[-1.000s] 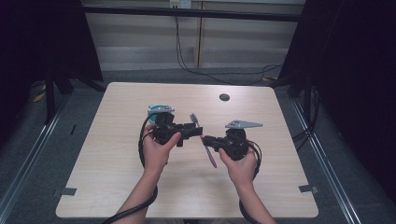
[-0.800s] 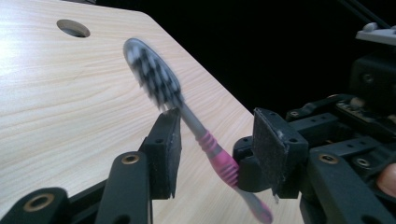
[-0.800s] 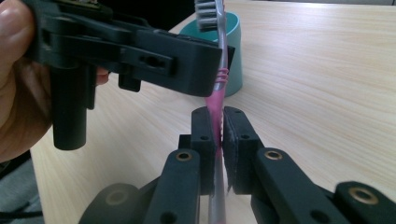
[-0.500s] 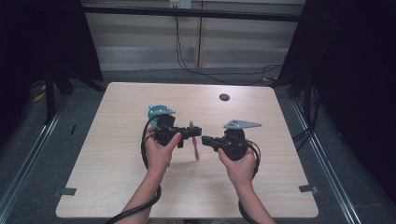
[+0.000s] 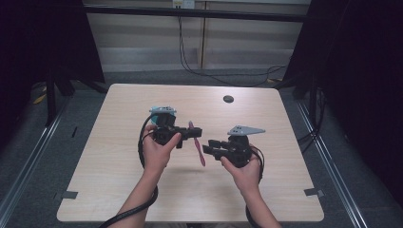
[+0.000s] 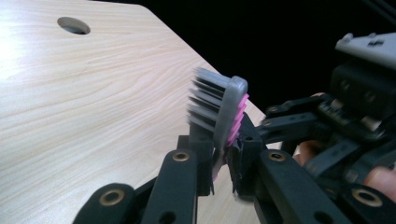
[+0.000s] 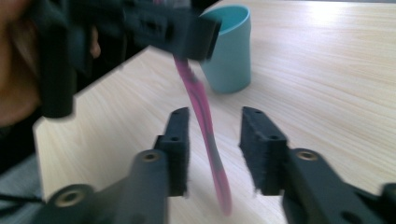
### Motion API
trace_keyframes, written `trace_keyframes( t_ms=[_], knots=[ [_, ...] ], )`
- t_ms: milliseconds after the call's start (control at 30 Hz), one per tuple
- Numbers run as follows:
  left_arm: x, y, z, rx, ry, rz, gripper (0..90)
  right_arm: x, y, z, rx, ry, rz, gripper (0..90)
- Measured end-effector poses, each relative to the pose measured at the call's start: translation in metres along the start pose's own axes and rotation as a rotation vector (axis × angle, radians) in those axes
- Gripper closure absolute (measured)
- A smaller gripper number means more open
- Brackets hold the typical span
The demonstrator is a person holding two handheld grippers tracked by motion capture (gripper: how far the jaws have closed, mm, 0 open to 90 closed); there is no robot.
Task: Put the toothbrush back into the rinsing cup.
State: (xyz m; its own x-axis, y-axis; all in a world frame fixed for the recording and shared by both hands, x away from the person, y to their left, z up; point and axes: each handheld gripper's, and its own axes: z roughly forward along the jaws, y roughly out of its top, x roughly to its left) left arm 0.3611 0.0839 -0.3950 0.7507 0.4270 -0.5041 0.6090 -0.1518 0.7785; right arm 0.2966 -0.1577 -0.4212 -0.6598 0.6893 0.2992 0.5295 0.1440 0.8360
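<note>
Handover mid-frame above the worktop (image 5: 119, 190): left tool (image 5: 194, 133) pinches the pink toothbrush (image 5: 196, 148) just below its bristles, right tool (image 5: 208, 148) just spread off the dangling handle, teal cup (image 7: 229, 51) waiting behind, likely its destination.

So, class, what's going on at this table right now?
A person is passing a pink toothbrush from one hand-held gripper to the other. The left gripper is clamped on its neck just below the grey bristles. The right gripper has just been opening, and its jaws stand apart on either side of the handle without pressing it. A teal cup stands on the table behind.
</note>
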Motion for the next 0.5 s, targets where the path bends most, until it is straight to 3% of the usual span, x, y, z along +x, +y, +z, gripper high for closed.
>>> trace_keyframes(
  t_ms=[300,400,500],
  knots=[
    [-0.004,0.006,-0.003,-0.014,-0.042,-0.014,82.0,0.011,0.001,0.016,0.062,-0.014,-0.078,54.5],
    [-0.005,0.007,-0.001,-0.019,-0.062,-0.021,82.0,0.012,0.002,0.02,0.077,-0.011,-0.087,58.3],
    [-0.007,0.006,0.0,-0.014,-0.063,-0.014,82.0,0.014,0.002,0.022,0.095,-0.008,-0.104,76.6]
  ],
)
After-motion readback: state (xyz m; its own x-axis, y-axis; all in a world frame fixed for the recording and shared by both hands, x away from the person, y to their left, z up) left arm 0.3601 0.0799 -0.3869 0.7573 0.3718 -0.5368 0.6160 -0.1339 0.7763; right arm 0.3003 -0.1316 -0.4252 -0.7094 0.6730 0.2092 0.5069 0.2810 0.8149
